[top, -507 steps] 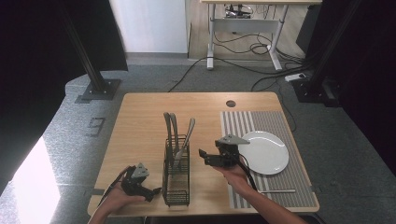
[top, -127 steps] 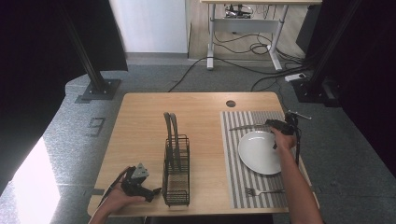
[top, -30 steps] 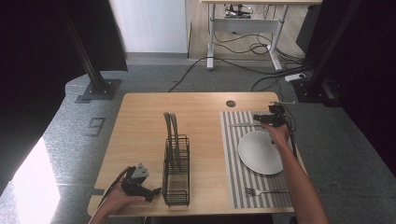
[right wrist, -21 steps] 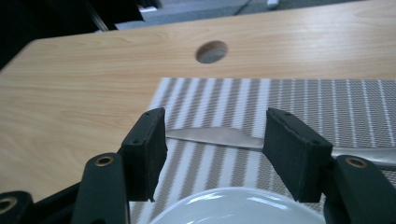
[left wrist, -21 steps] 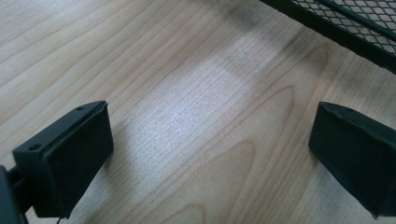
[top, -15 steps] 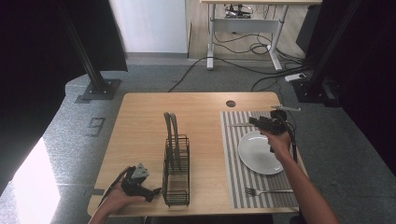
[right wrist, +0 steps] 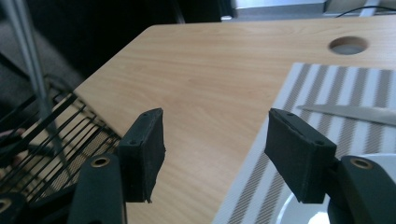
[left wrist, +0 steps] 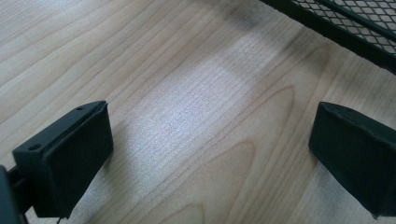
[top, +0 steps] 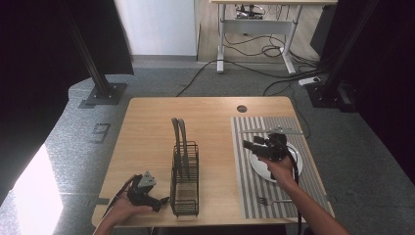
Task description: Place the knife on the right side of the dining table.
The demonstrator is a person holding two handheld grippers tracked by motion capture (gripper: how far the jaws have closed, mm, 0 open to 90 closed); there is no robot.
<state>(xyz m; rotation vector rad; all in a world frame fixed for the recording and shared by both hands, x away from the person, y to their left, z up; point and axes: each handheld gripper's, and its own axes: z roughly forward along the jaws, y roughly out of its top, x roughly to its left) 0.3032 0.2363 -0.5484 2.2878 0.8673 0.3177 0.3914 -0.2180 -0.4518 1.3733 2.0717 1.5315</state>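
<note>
Hovering over the plate point(top: 293, 169), right gripper point(top: 250, 146) jaws empty.

Open tool point(left wrist: 210, 158) over wooden table point(left wrist: 187, 93)

free: bare tabletop point(top: 147, 132) left of rack | obstacle: wire rack point(top: 185, 178) mid-table | right: striped mat point(top: 244, 161), plate point(top: 293, 169)

Both tools gape empty — left tool point(top: 164, 200) low, right tool point(top: 248, 145) raised.
</note>
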